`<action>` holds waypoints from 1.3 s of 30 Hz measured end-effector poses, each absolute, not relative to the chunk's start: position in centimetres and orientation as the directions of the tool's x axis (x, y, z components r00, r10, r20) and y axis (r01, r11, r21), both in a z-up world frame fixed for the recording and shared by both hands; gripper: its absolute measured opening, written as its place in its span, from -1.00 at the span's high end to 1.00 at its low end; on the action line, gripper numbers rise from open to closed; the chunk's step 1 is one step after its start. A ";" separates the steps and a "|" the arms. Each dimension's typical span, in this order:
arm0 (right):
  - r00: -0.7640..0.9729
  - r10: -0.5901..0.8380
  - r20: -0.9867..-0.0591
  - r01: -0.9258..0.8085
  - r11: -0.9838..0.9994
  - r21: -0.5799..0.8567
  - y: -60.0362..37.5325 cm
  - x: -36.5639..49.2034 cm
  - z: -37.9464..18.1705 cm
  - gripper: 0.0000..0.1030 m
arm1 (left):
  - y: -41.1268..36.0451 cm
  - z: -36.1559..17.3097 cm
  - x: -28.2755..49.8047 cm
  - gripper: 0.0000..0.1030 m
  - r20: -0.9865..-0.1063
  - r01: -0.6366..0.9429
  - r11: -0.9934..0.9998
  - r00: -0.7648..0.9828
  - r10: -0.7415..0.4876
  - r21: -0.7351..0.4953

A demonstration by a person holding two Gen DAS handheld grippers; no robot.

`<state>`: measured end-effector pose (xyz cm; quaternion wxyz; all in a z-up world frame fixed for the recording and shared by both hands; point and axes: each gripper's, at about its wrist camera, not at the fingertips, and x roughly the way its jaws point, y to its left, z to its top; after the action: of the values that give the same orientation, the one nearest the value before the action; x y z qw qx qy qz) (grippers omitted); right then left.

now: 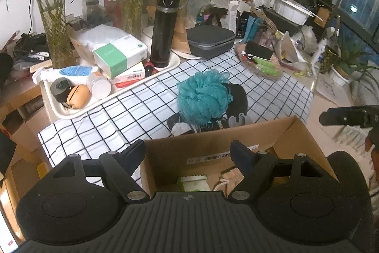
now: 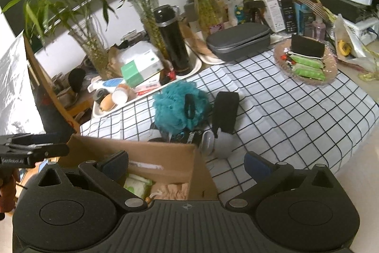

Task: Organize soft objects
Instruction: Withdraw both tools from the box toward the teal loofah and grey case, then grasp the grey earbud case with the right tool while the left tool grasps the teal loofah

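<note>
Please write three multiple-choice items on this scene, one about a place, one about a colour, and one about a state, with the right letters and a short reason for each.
1. Where does the bath pouf lie?
A. on the checked cloth, beyond the cardboard box
B. inside the box
C. on the white tray

2. What colour is the pouf?
A. pink
B. teal
C. yellow

3. How does the left gripper stand?
A. shut on the pouf
B. shut on a box flap
C. open, with nothing between its fingers

Answers:
1. A, as the pouf rests on the cloth behind the box's far wall.
2. B, as its mesh is blue-green in both views.
3. C, as the fingers stand wide apart above the open box and touch nothing.
</note>
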<state>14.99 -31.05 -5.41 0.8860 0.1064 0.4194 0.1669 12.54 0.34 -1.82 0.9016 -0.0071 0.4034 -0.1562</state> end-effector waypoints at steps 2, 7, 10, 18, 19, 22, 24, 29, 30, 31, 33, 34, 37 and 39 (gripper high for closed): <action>0.594 0.384 -0.707 -0.196 0.921 0.335 -31.3 15.6 -5.6 -1.00 | 0.3 -1.8 12.8 -0.52 -0.719 0.282 0.949 0.630 -0.292 -0.139; 0.591 0.377 -0.713 -0.196 0.925 0.326 -31.5 17.3 -5.7 -1.00 | 0.1 -1.4 13.8 -0.52 -0.702 0.292 0.944 0.641 -0.311 -0.151; 0.590 0.368 -0.719 -0.195 0.929 0.315 -31.6 18.5 -5.6 -1.00 | 0.1 -0.7 14.4 -0.52 -0.684 0.295 0.943 0.657 -0.316 -0.152; 0.591 0.362 -0.721 -0.201 0.931 0.304 -32.3 21.6 -6.0 -0.99 | 0.4 0.3 15.7 -0.52 -0.660 0.299 0.942 0.679 -0.321 -0.151; 0.589 0.367 -0.720 -0.199 0.929 0.311 -32.5 21.9 -6.2 -0.99 | 0.5 0.3 15.9 -0.52 -0.661 0.303 0.941 0.678 -0.323 -0.150; 0.583 0.371 -0.723 -0.188 0.927 0.324 -33.0 22.6 -6.8 -0.99 | 1.0 0.0 16.3 -0.52 -0.662 0.314 0.939 0.675 -0.326 -0.142; 0.575 0.374 -0.728 -0.181 0.926 0.333 -33.2 23.1 -7.4 -0.99 | 1.5 -0.3 16.8 -0.52 -0.662 0.316 0.938 0.674 -0.328 -0.144; 0.539 0.386 -0.749 -0.165 0.920 0.355 -33.1 24.1 -9.3 -0.98 | 2.5 -1.0 17.9 -0.52 -0.669 0.309 0.938 0.665 -0.332 -0.158; 0.530 0.385 -0.755 -0.164 0.921 0.355 -33.0 24.3 -9.8 -0.97 | 2.7 -1.1 18.1 -0.52 -0.671 0.310 0.938 0.663 -0.332 -0.158; 0.522 0.385 -0.761 -0.162 0.921 0.355 -32.9 24.5 -10.2 -0.96 | 2.9 -1.3 18.3 -0.52 -0.672 0.311 0.937 0.661 -0.334 -0.159; 0.500 0.389 -0.774 -0.156 0.919 0.361 -32.7 24.9 -11.2 -0.89 | 3.2 -1.6 18.7 -0.52 -0.674 0.317 0.935 0.656 -0.339 -0.161; 0.486 0.395 -0.780 -0.156 0.917 0.367 -32.6 25.2 -11.7 -0.86 | 3.3 -1.8 19.0 -0.52 -0.675 0.321 0.933 0.653 -0.344 -0.165; 0.453 0.408 -0.793 -0.150 0.911 0.383 -32.3 25.9 -13.2 -0.81 | 3.6 -2.2 19.8 -0.52 -0.677 0.336 0.925 0.642 -0.361 -0.175; 0.435 0.413 -0.800 -0.138 0.909 0.394 -32.1 26.6 -14.4 -0.77 | 3.7 -2.5 20.3 -0.52 -0.678 0.353 0.919 0.633 -0.373 -0.177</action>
<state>26.55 -32.13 -14.37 0.8361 0.1361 0.5054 0.1647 20.31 3.73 -2.52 0.9036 -0.0138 0.3782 -0.2009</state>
